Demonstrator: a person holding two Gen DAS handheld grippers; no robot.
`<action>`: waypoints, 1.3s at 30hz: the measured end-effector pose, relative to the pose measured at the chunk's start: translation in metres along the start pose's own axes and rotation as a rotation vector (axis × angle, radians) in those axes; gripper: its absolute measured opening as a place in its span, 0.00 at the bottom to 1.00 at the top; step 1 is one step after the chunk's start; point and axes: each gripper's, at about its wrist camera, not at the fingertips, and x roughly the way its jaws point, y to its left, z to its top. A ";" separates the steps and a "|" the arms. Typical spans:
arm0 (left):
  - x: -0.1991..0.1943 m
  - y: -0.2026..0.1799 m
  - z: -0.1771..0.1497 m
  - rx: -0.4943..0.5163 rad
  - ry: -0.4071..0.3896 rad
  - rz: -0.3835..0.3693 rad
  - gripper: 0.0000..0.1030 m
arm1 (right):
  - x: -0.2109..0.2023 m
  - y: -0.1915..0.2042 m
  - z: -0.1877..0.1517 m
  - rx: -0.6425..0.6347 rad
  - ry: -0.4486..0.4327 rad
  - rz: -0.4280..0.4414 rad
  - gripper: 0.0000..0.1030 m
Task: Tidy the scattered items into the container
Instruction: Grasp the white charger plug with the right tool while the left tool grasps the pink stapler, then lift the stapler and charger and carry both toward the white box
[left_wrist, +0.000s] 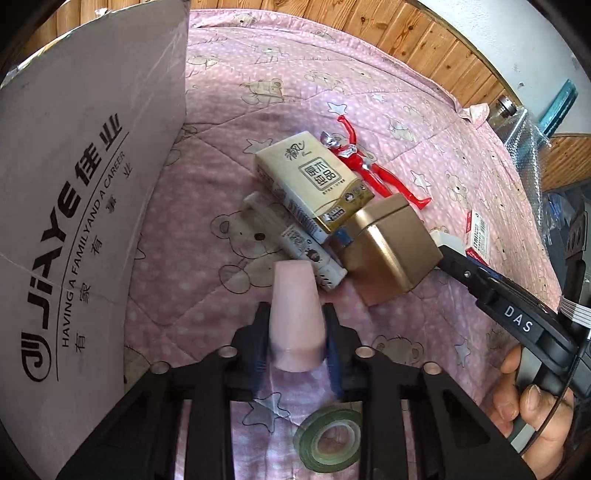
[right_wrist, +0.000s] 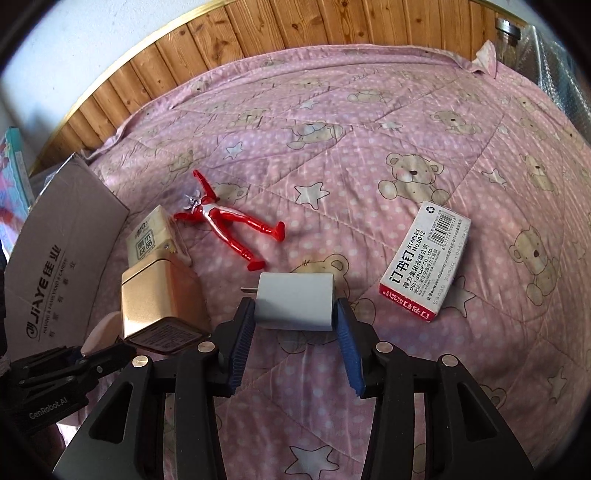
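Observation:
My left gripper is shut on a pale pink tapered cup, held just above the quilt beside the open cardboard box. My right gripper is shut on a white plug adapter, its blue pads pressing both sides. Ahead of the left gripper lie a white tube box, a beige tissue pack, a gold box and a red toy figure. A staples box lies to the right of the adapter. A roll of green tape sits under the left gripper.
A pink bear-print quilt covers the bed, with wooden panelling behind it. The cardboard box stands at the left edge. A person's hand holds the right gripper's handle. Bubble wrap lies at the far right.

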 end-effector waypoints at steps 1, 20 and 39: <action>-0.001 0.000 -0.001 0.005 -0.005 -0.001 0.27 | -0.001 0.000 0.000 0.001 0.000 0.001 0.44; -0.053 -0.014 -0.025 0.025 -0.061 -0.053 0.26 | -0.059 0.000 -0.031 0.062 -0.031 0.064 0.44; -0.115 -0.031 -0.069 0.069 -0.150 -0.102 0.26 | -0.123 0.021 -0.077 0.046 -0.071 0.108 0.44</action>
